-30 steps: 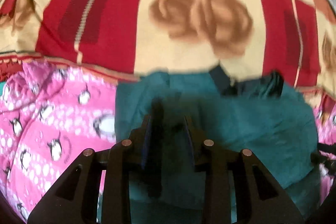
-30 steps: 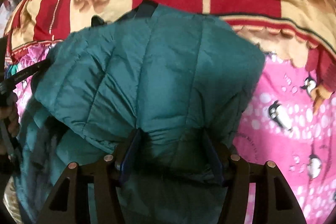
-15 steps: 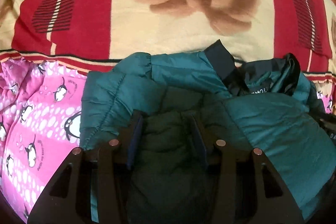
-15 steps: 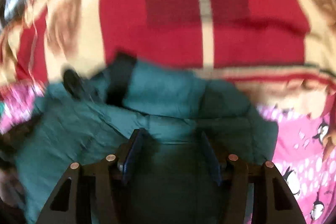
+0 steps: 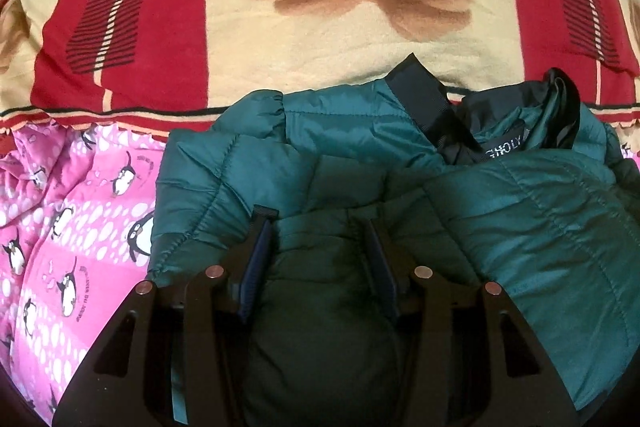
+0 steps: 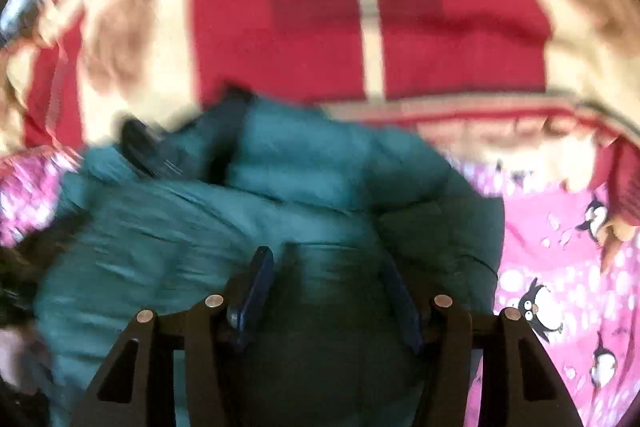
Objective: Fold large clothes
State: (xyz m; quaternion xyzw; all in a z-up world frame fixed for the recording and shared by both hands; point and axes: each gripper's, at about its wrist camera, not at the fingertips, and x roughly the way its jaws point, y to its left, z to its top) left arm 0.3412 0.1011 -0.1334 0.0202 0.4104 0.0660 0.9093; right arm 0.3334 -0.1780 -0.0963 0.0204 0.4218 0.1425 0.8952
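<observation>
A teal quilted puffer jacket lies bunched on the bed, its dark collar and label toward the far side. My left gripper has its fingers spread around a thick fold of the jacket and grips it. In the blurred right wrist view the same jacket fills the lower middle. My right gripper likewise holds a bulging fold of it between its blue pads.
The jacket rests on a pink penguin-print sheet, which also shows in the right wrist view. Beyond it lies a red and cream rose-pattern blanket, also seen in the right wrist view.
Both grippers have carried the jacket's near part forward over itself toward the collar and lowered it. The jacket now lies more compact; the right view is still in motion.
</observation>
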